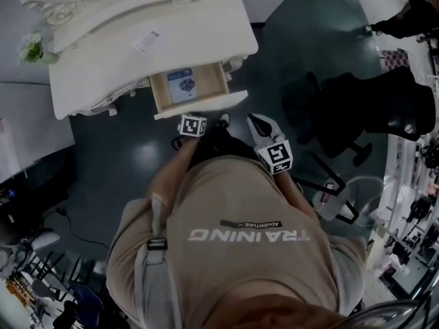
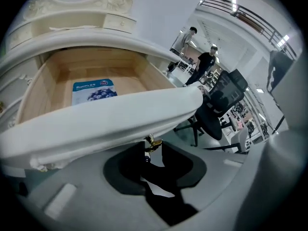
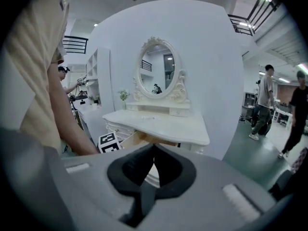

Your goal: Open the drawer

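Note:
The white dressing table (image 1: 137, 40) has its drawer (image 1: 202, 105) pulled out, wooden inside, with a blue-printed sheet (image 1: 182, 84) lying flat in it. In the left gripper view the drawer's curved white front (image 2: 110, 117) fills the middle, and its small brass knob (image 2: 153, 142) hangs under it. My left gripper (image 2: 153, 147) is open, and the knob sits between its tips with a gap on the right. In the head view the left gripper (image 1: 194, 123) is at the drawer front. My right gripper (image 3: 154, 147) is shut and empty. It is held back from the table (image 3: 159, 124), right of the left one (image 1: 257, 122).
A black office chair (image 1: 370, 108) stands on the dark green floor to the right of me. Another white desk (image 1: 27, 122) is at the left. An oval mirror (image 3: 156, 71) tops the dressing table. People (image 3: 264, 100) stand in the background at the right.

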